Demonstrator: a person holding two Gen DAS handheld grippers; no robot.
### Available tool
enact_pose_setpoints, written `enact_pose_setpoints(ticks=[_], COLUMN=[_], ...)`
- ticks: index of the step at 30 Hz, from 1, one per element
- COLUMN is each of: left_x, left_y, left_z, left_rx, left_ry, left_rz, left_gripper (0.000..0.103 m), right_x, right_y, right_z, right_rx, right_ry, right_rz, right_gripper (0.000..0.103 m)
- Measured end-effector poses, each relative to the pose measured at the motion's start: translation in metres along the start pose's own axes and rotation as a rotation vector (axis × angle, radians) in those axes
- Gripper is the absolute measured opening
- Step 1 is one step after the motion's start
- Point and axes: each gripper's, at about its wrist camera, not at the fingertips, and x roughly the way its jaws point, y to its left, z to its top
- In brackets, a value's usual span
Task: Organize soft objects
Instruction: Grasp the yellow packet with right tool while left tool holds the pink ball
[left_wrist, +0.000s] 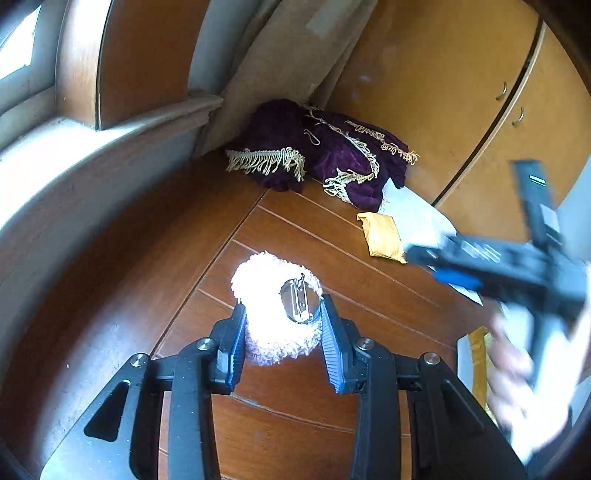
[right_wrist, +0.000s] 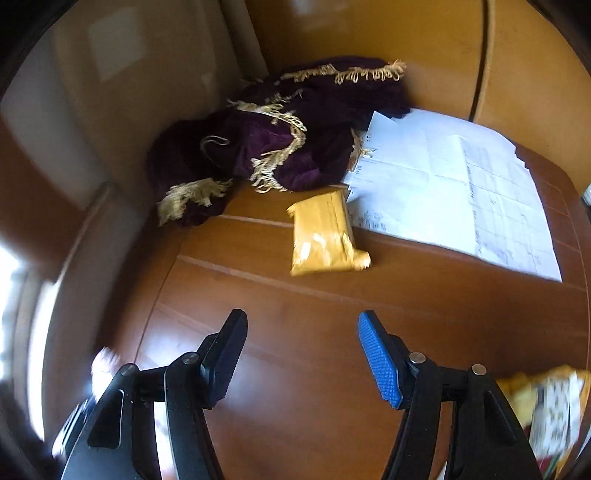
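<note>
Left claw (left_wrist: 282, 325) pinching fluffy pink pouf (left_wrist: 275, 314), round metal clasp

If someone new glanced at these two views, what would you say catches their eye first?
Probably the fluffy pink puff with a metal clip on it, clamped between the fingers of the left gripper above the wooden table. Next comes the crumpled purple cloth with pale fringe, heaped in the far corner of the table, with a yellow packet and white papers lying just in front of it. The right gripper is open and empty.
</note>
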Motion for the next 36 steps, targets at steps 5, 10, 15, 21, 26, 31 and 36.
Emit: enact_pose_setpoints(ticks=[5, 10, 15, 21, 26, 31, 36], left_x=[0.0, 0.002, 0.002, 0.005, 0.005, 0.007, 0.009], left_y=[0.005, 0.003, 0.005, 0.005, 0.003, -0.002, -0.013], left_z=[0.001, 0.0, -0.001, -0.002, -0.004, -0.007, -0.013], left_rx=[-0.026, -0.019, -0.015, -0.009, 0.008, 0.037, 0.085], left_ry=[0.015, 0.028, 0.017, 0.017, 0.01, 0.011, 0.002], left_rz=[-0.011, -0.016, -0.002, 0.013, 0.016, 0.003, -0.034], left_gripper=[0.033, 0.033, 0.033, 0.033, 0.033, 0.033, 0.033], right_x=[0.049, 0.071, 0.08, 0.066, 0.039, -0.017, -0.068], right_y=[-0.013, -0.008, 0.005, 0.011, 0.015, 0.015, 0.007], right_z=[0.036, 0.048, 0.048, 0.041, 0.02, -0.029, -0.095], right_rx=[0.03, 0.052, -0.004, -0.06, -0.06, -0.074, -0.053], right_ry=[0.062, 0.11, 0.107, 0.12, 0.132, 0.116, 0.035], right_rz=[-0.075, -0.06, -0.136, -0.144, -0.103, -0.026, 0.092], right_gripper=[0.065, 0.065, 0.06, 0.04, 0.038, 0.038, 0.038])
